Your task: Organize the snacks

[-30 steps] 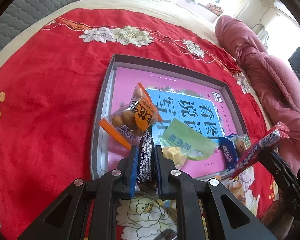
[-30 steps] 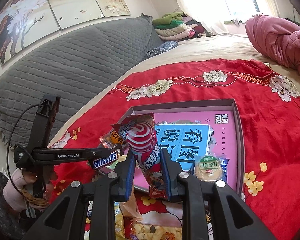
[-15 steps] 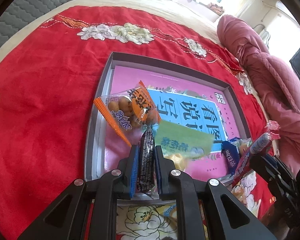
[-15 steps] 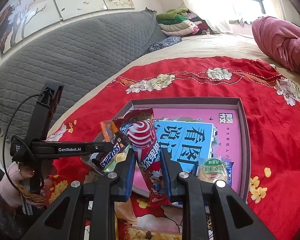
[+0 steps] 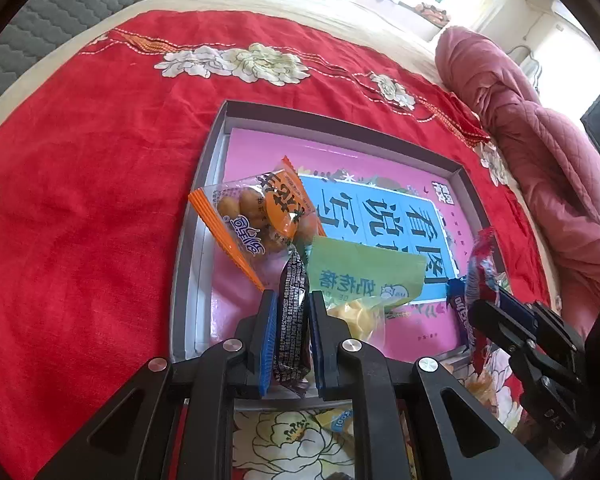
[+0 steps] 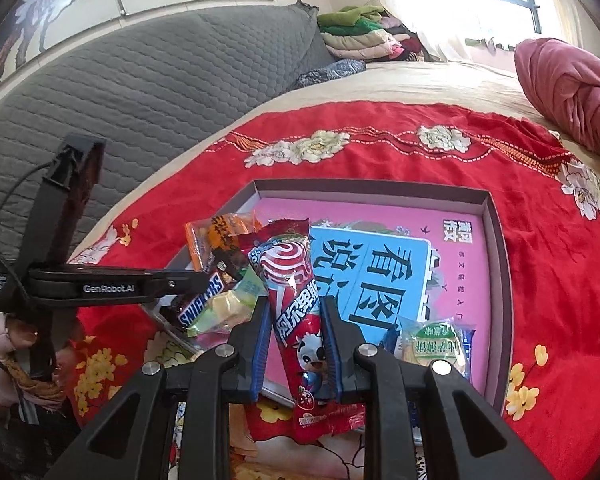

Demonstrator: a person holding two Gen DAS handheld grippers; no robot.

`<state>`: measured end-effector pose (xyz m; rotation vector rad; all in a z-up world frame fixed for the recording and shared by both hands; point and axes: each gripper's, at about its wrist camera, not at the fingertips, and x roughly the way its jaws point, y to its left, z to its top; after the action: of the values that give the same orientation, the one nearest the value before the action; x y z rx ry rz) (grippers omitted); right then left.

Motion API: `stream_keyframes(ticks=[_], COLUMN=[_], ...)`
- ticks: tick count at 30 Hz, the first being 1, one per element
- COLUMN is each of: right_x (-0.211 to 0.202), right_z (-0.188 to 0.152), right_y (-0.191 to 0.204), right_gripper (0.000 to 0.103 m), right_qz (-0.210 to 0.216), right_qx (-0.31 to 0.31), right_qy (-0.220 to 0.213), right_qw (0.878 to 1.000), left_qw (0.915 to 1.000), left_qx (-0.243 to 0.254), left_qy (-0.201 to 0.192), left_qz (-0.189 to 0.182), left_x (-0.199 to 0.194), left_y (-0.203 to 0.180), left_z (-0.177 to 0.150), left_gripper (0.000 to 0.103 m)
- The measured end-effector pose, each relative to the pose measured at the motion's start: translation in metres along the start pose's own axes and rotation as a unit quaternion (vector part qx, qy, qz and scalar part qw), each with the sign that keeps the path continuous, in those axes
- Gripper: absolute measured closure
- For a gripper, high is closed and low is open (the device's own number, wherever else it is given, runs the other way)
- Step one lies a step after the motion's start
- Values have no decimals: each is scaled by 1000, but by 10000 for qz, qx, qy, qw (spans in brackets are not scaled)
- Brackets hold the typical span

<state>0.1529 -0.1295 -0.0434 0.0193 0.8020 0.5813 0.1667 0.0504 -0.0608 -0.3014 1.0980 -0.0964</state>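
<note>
A shallow grey box (image 5: 204, 184) with a pink and blue book in it lies on the red bedspread. My left gripper (image 5: 293, 300) is shut on a Snickers bar (image 5: 292, 320) and holds it over the box's near left corner; it shows in the right wrist view (image 6: 200, 304). My right gripper (image 6: 294, 312) is shut on a red and white lollipop packet (image 6: 292, 292) over the box's near edge. In the box lie an orange nut packet (image 5: 256, 220), a green packet (image 5: 364, 276), and a round biscuit pack (image 6: 436, 344).
Loose snacks (image 5: 340, 424) lie on the bedspread in front of the box. A pink quilt (image 5: 548, 168) is bunched at the right. A grey padded headboard (image 6: 140, 92) and folded clothes (image 6: 356, 36) stand beyond.
Both grippers have moved forward over the box with their snacks. The orange nut packet has shifted up and left in the left wrist view.
</note>
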Motion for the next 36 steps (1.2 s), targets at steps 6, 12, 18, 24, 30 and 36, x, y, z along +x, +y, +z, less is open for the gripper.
stream_keyframes(ticks=[6, 12, 18, 24, 30, 36], right_x=[9, 15, 18, 21, 21, 23], right_z=[-2, -4, -5, -5, -4, -5], right_y=[-4, -4, -3, -2, -3, -1], right_gripper=[78, 77, 77, 77, 77, 77], right_qz=[-22, 50, 80, 139, 128, -133], right_qx=[39, 60, 34, 42, 100, -73], right_qy=[142, 235, 284, 326, 313, 405], right_qw=[9999, 9997, 9996, 9994, 9994, 9991], left_qw=[10000, 10000, 10000, 10000, 9999, 9999], left_qx=[1, 29, 16, 40, 17, -49], left_qy=[15, 31, 56, 71, 99, 141], left_qz=[1, 21, 17, 36, 23, -16], left_x=[0, 0, -1, -1, -2, -2], left_y=[0, -1, -1, -1, -1, 1], left_z=[-1, -2, -4, -4, -6, -7], left_gripper=[87, 87, 87, 87, 87, 86])
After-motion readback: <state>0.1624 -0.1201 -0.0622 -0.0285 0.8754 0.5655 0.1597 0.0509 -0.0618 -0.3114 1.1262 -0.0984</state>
